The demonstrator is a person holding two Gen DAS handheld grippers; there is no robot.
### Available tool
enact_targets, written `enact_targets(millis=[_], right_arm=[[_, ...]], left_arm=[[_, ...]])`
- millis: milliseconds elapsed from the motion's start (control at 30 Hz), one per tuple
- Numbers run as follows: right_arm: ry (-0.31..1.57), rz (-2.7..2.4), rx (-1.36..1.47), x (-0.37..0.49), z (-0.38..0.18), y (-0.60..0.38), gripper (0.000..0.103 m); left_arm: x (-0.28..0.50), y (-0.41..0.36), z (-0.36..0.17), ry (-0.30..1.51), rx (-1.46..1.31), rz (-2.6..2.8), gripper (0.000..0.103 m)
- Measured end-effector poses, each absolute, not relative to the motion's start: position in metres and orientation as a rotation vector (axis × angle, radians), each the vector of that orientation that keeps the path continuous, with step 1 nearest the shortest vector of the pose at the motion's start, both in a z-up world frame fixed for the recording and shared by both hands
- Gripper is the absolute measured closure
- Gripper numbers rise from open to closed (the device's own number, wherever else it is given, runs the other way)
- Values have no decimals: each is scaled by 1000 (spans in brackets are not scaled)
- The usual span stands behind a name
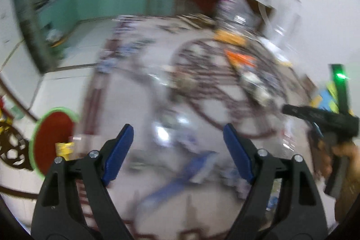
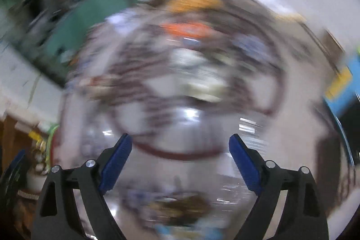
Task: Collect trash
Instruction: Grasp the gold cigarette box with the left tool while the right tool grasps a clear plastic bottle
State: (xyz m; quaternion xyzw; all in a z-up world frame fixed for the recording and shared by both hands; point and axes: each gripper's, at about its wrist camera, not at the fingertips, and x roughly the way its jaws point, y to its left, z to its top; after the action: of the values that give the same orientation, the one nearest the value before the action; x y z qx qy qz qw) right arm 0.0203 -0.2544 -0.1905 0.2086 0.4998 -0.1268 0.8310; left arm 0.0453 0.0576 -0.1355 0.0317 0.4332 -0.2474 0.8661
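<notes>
Blurred litter, perhaps wrappers: one orange piece (image 1: 241,59), one yellow piece (image 1: 229,37), on the white rug with dark red rings (image 1: 135,100), red round bin with green rim (image 1: 52,138) at its left edge, two blue-padded grippers, left gripper (image 1: 177,151) and right gripper (image 2: 180,155), both spread wide and empty, further scraps too smeared to count.

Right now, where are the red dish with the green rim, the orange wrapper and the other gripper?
Red dish (image 1: 52,134): left wrist view, its red middle.
Orange wrapper (image 1: 241,59): left wrist view, its orange face.
Right gripper (image 1: 324,119): left wrist view, its black body.
</notes>
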Motion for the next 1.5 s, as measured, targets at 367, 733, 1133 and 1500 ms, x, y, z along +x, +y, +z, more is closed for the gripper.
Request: enact_targets(millis=[367, 733, 1133, 1500], right_arm=[[1260, -198, 455, -5, -261, -285, 24], [1228, -99, 425, -6, -260, -297, 42], [1150, -118, 493, -15, -240, -316, 42], [978, -73, 445, 1, -175, -294, 51]], left_arm=[[-35, -68, -183, 987, 318, -865, 24], [-36, -127, -251, 1098, 658, -932, 24], [-15, -138, -262, 1181, 528, -842, 58], [17, -84, -174, 994, 258, -625, 58]])
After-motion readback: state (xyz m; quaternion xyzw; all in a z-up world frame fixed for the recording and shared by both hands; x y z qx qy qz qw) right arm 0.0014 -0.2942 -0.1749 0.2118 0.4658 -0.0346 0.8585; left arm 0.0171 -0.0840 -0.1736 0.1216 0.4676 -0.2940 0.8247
